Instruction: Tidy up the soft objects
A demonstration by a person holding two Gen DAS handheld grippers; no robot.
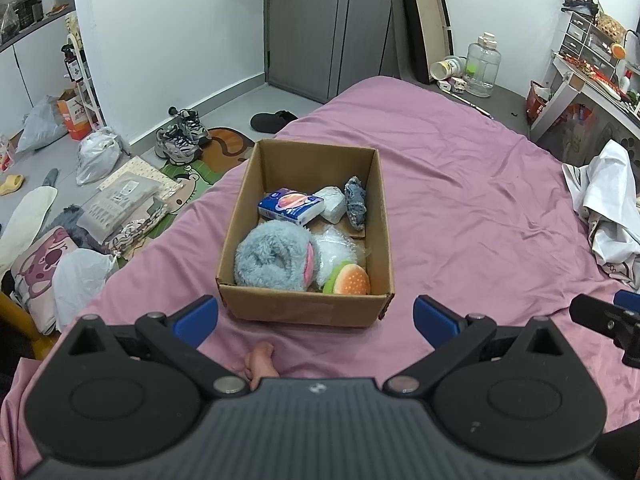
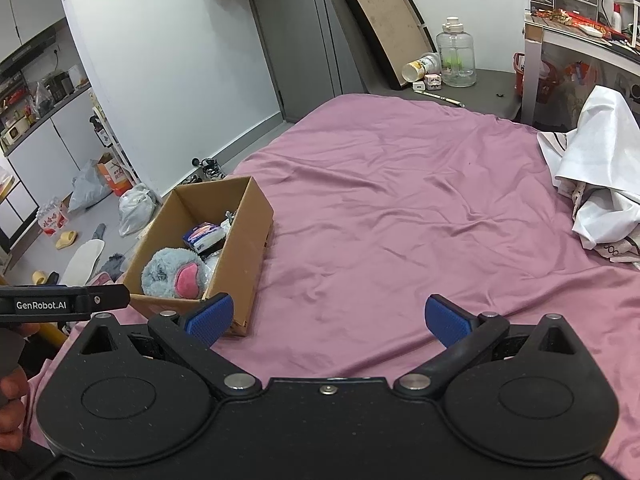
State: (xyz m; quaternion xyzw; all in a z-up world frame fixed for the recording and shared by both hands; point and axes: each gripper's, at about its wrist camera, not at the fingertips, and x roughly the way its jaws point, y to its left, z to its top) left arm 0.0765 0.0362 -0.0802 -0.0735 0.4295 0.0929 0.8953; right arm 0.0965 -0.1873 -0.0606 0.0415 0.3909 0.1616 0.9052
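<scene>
A cardboard box (image 1: 256, 182) stands on the pink bed sheet (image 1: 460, 200). In it lie a fluffy blue slipper (image 1: 272, 258), a burger plush (image 1: 349, 280), a tissue pack (image 1: 290, 206), a white wad (image 1: 331, 202), a grey-blue cloth (image 1: 356, 202) and clear plastic wrap (image 1: 334, 246). My left gripper (image 1: 316, 320) is open and empty just in front of the box. My right gripper (image 2: 328, 318) is open and empty over bare sheet, to the right of the box (image 2: 244, 248). The slipper (image 2: 172, 274) and tissue pack (image 2: 204, 237) show in the right wrist view.
White bedding (image 2: 592, 184) is bunched at the bed's right edge. The floor on the left holds sneakers (image 1: 182, 138), plastic bags (image 1: 96, 156) and folded textiles (image 1: 124, 200). A water jug (image 2: 456, 54) and a desk (image 2: 572, 28) stand beyond the bed.
</scene>
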